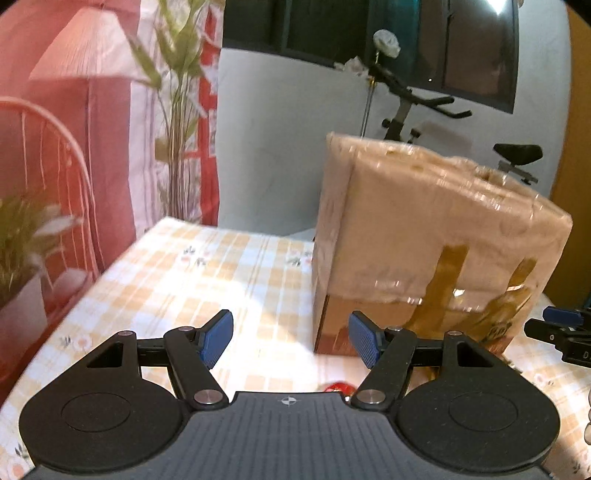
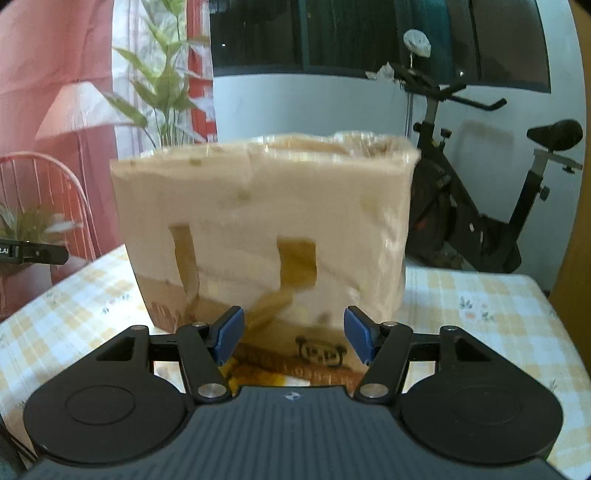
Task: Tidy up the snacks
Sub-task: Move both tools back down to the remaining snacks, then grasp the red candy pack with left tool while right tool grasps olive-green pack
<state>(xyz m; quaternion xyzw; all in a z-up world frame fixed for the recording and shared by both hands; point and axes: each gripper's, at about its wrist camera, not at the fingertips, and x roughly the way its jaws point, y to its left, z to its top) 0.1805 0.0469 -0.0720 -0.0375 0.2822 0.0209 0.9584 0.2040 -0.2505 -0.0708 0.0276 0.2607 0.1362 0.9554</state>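
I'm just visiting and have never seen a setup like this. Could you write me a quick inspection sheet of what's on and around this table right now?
Surface: table under a yellow checked cloth with small flowers.
Job's things: one tape-wrapped cardboard box standing on the table; a small red item shows just behind the left tool's body, too hidden to identify.
Clutter: nothing seen.
Grippers: left tool open and empty, box ahead to its right; right tool open and empty, facing the box.
Cables: nothing seen.
Surroundings: exercise bike, tall leafy plant, pink lamp, pink wire chair, dark window.
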